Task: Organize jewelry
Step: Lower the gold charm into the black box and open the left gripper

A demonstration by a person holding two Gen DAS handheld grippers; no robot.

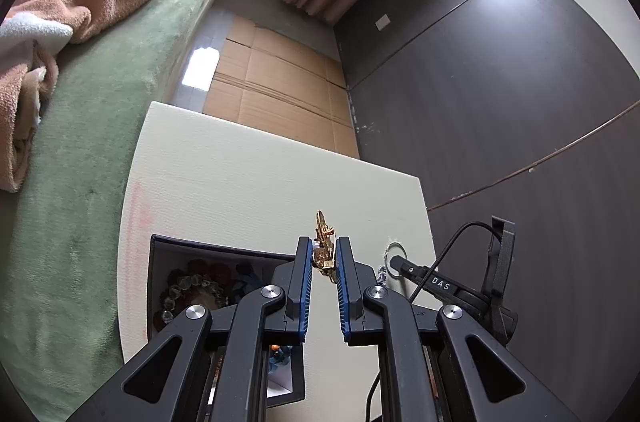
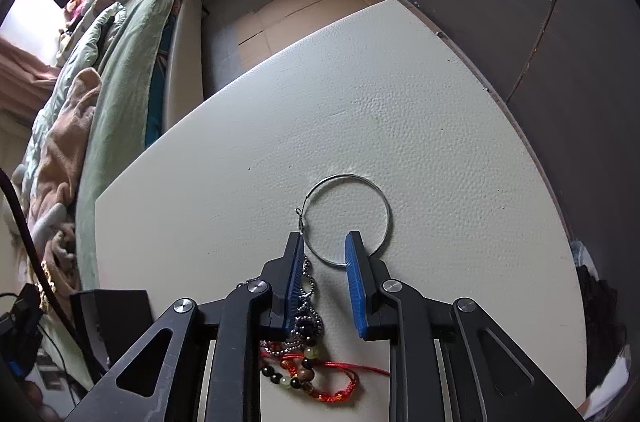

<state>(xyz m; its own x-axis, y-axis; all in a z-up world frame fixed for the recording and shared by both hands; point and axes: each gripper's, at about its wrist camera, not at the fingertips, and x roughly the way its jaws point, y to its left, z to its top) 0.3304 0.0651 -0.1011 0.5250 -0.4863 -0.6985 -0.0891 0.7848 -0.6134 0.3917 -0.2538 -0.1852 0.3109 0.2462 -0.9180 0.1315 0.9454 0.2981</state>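
Box sits low and left of the left gripper, dark-walled and open-topped, with clear faceted beads and dull red ones heaped inside. Judged the sorting bin: loose pieces go there.

Left gripper is closed on a gold brooch, pinched between ribbed blue pads. Brooch is thin, ornate metal, with one end poking past the fingertips. It is held above the table, just right of the box's rim, so my guess is it's headed for the box. The narrow pinch suits such a slim, hard piece, though it could twist in the pads.

Table is off-white with a pebbled, leathery grain, slightly soft-looking; a dimple shows near the hoop.

Right gripper has its jaws apart, holding nothing. It is low over a silver hoop, a thin wire ring lying flat, with the fingertips straddling the hoop's near arc. Likely lining up to take it; wire that fine lying flat will be awkward to catch.

Ball chain runs along the left finger. Behind the jaws lie a red cord bracelet and mixed glossy beads, tangled and still unsorted.
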